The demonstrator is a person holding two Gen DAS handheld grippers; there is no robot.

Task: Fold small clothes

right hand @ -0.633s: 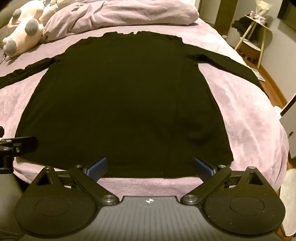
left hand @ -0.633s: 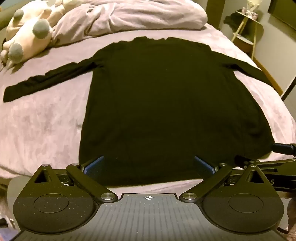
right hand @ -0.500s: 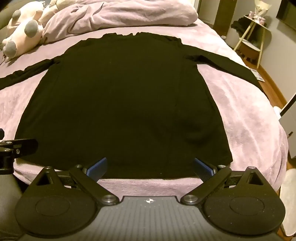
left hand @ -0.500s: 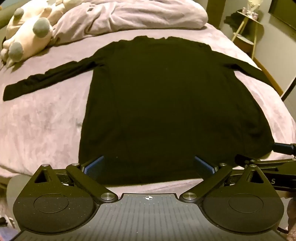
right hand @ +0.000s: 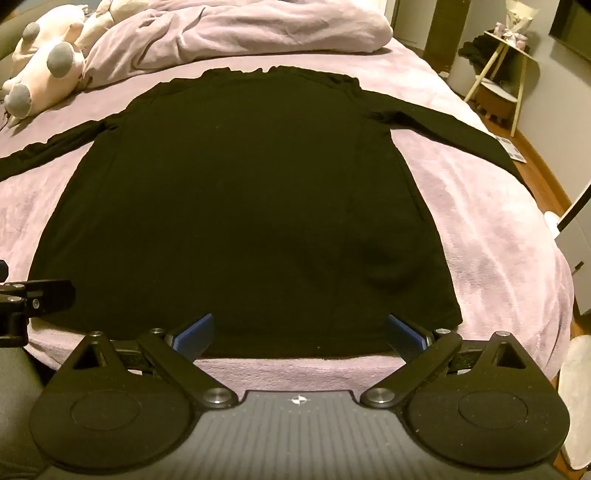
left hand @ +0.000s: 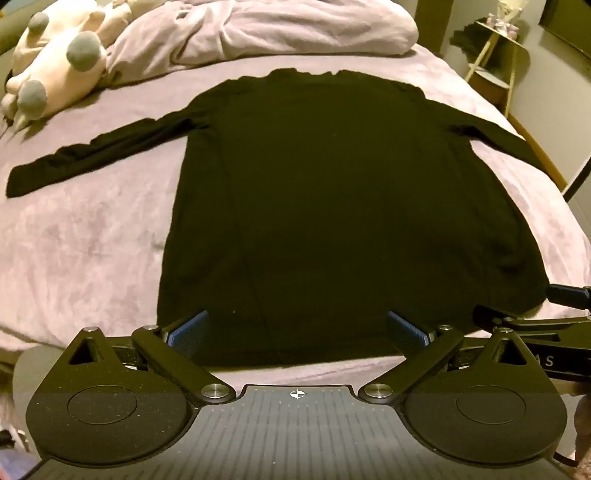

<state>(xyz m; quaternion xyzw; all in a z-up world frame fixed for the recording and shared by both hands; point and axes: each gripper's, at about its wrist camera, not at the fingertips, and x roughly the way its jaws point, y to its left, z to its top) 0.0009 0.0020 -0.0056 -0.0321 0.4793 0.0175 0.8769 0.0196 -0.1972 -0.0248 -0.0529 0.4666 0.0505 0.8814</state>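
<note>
A black long-sleeved shirt (left hand: 332,206) (right hand: 243,206) lies flat on the pink bed cover (left hand: 85,251) (right hand: 491,229), neck at the far end, both sleeves spread out sideways. My left gripper (left hand: 298,328) hovers over the near hem, open wide, blue pads apart with nothing between them. My right gripper (right hand: 299,330) hangs over the same hem further right, also open and empty. In the left wrist view the right gripper's fingers (left hand: 565,297) show at the right edge. Part of the left gripper (right hand: 40,291) shows at the left edge of the right wrist view.
A crumpled pink duvet (left hand: 288,29) (right hand: 236,33) lies at the head of the bed with a white plush toy (left hand: 55,62) (right hand: 44,62) at the far left. A small side table (left hand: 495,55) (right hand: 502,62) stands on the floor at the right.
Both views have shifted slightly; the shirt sits a little lower in the frame. The jaws have stayed wide and the shirt has not moved.
</note>
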